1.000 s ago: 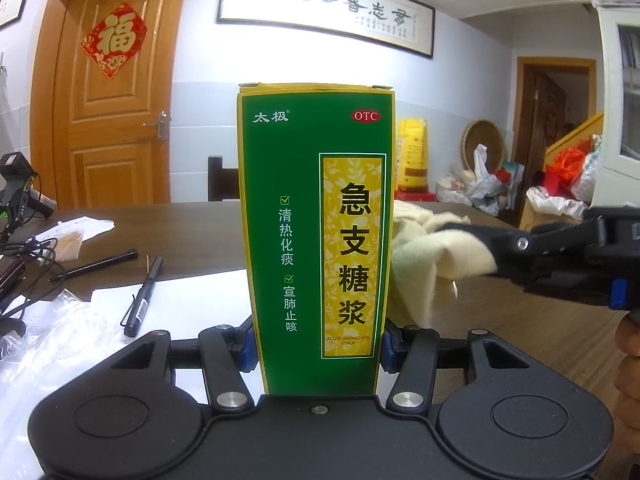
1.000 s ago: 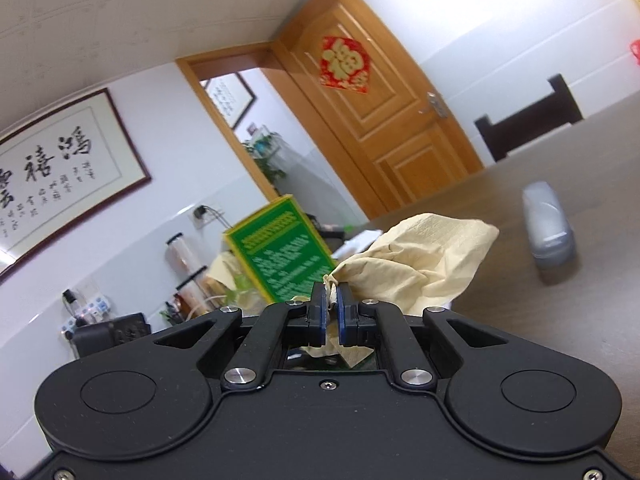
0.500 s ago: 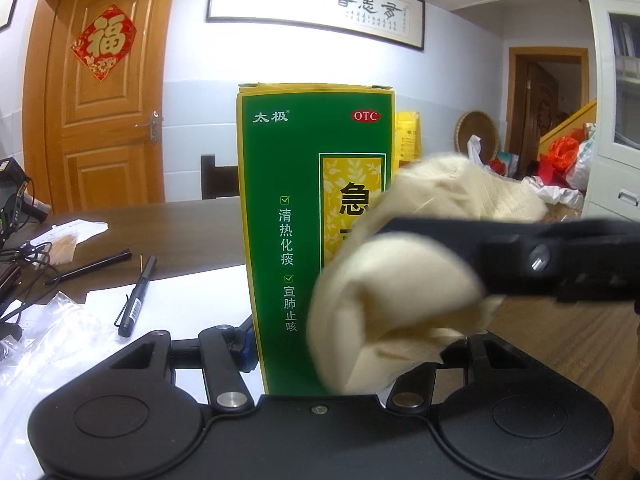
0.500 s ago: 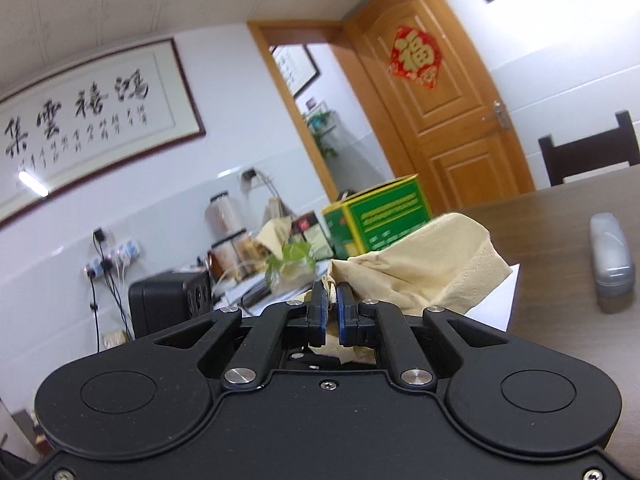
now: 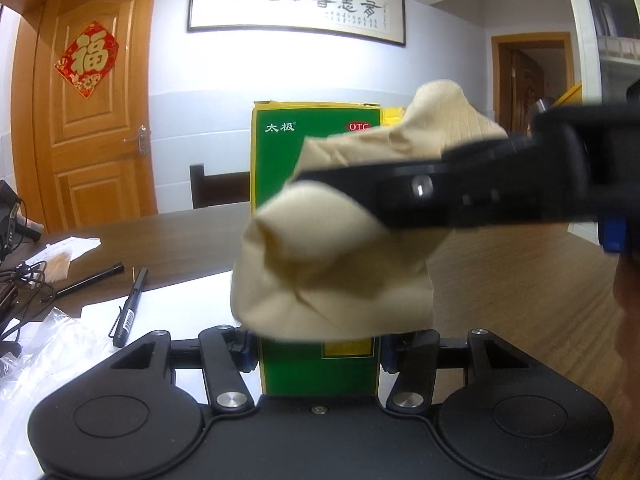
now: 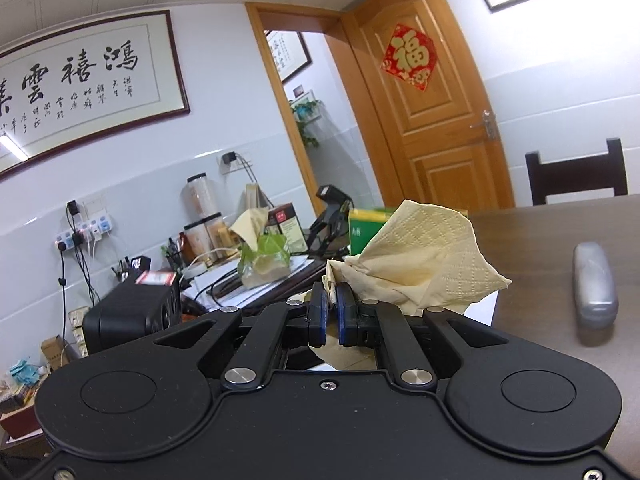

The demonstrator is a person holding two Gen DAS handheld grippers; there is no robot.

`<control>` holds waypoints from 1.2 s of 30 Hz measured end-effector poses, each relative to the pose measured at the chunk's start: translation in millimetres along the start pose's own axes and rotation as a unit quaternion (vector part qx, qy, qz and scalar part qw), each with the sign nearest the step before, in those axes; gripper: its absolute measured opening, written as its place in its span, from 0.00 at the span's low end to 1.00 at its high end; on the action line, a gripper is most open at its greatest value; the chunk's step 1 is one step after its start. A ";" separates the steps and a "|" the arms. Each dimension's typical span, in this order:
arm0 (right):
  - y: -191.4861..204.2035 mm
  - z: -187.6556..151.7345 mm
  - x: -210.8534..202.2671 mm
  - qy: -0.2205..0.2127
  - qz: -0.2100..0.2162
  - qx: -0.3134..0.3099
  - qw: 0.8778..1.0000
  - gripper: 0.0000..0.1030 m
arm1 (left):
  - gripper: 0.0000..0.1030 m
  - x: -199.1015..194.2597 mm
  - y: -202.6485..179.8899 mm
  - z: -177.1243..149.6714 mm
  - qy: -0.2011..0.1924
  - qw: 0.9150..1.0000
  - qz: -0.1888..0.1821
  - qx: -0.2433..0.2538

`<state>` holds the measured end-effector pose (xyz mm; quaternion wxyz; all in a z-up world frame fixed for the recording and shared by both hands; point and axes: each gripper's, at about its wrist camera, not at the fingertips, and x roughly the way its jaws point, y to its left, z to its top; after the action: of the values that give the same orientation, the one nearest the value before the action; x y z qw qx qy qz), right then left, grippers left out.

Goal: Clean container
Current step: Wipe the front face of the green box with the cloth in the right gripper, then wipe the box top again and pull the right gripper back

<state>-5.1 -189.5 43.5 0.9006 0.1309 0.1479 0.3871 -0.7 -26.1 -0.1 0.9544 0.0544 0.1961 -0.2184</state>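
Our right gripper [image 6: 329,309], pinched tight on the beige tissue [image 5: 336,264], has swept in from the side since a second ago and now drags it across the front of the green box [image 5: 280,160], so we judge the wiping under way. The box stands upright, clamped in our left gripper [image 5: 318,354] above the table [image 5: 520,300]; the tissue hides most of its label, so we cannot tell whether it touches.

One green medicine box [image 5: 292,168], upright between the pads of one claw [image 5: 318,350]. One crumpled yellow tissue [image 5: 336,276], pinched in the second claw [image 6: 330,312]. Two pens [image 5: 130,308] on the tabletop [image 5: 500,280], the second thinner and perhaps not a pen. One grey case [image 6: 594,284]. One dark chair [image 6: 576,172]. Two framed calligraphy scrolls [image 5: 296,6].
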 end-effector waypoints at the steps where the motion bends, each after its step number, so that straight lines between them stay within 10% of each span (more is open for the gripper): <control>1: -0.3 0.8 0.2 -0.001 -0.001 0.001 1.000 0.06 | 0.48 0.6 0.0 -0.4 0.000 1.000 0.000 0.001; 36: -43.6 47.4 -4.9 -0.057 -0.030 0.070 0.995 0.06 | 0.48 -8.1 -0.9 -2.5 -0.031 0.999 -0.030 0.021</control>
<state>37.8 -227.9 72.7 0.9072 0.2110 0.1273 0.3409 -8.6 -23.2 0.9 0.9516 0.0618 0.1633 -0.2529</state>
